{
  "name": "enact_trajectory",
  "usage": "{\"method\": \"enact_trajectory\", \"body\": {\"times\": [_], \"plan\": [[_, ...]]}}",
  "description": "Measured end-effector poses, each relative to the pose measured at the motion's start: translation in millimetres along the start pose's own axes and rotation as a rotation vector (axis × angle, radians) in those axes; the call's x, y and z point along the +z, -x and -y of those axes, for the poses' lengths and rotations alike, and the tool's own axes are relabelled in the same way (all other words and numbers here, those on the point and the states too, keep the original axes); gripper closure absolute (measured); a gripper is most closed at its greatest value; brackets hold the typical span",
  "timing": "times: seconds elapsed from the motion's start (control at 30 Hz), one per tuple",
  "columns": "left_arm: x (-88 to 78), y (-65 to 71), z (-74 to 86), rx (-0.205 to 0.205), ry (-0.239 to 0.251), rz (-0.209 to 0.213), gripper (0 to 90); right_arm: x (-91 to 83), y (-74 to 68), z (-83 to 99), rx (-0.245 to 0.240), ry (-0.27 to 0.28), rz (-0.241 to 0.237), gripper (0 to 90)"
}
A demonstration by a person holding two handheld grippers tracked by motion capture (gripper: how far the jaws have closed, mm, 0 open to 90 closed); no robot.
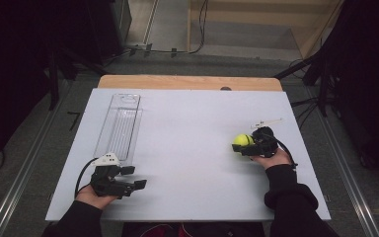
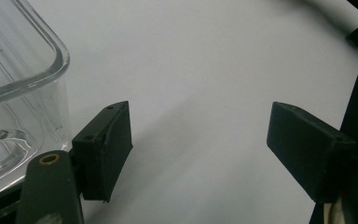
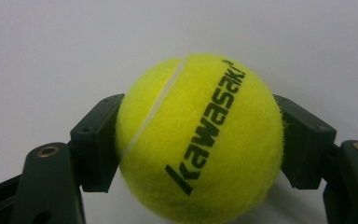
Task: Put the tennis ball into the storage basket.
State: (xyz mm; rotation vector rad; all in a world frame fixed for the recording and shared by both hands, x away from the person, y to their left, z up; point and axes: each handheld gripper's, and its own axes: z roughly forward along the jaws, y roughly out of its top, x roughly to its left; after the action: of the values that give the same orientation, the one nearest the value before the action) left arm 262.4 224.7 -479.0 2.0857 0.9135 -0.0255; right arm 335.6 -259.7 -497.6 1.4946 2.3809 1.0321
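White table (image 1: 192,148): one tennis ball (image 1: 243,140) gripped, one clear tray (image 1: 119,126).

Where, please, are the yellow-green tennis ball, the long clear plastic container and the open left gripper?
Yellow-green tennis ball (image 3: 200,140): right gripper view, on its felt beside the black lettering.
Long clear plastic container (image 1: 120,124): high view, on its ribbed floor.
Left gripper (image 2: 198,149): left gripper view, midway between its two black fingertips.
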Motion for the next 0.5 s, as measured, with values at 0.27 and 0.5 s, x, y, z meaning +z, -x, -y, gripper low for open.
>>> {"method": "enact_trajectory", "body": {"times": [0.27,0.5], "plan": [[0.4,0.3,0.0,-0.002,0.0,-0.001,22.5,-8.8,-3.8,-5.3,-0.009,0.031,-0.027,24.2],[0.2,0.3,-0.1,-0.001,0.001,0.0,22.5,-18.3,-12.4,-13.2,-0.035,0.047,-0.047,24.2]]}}
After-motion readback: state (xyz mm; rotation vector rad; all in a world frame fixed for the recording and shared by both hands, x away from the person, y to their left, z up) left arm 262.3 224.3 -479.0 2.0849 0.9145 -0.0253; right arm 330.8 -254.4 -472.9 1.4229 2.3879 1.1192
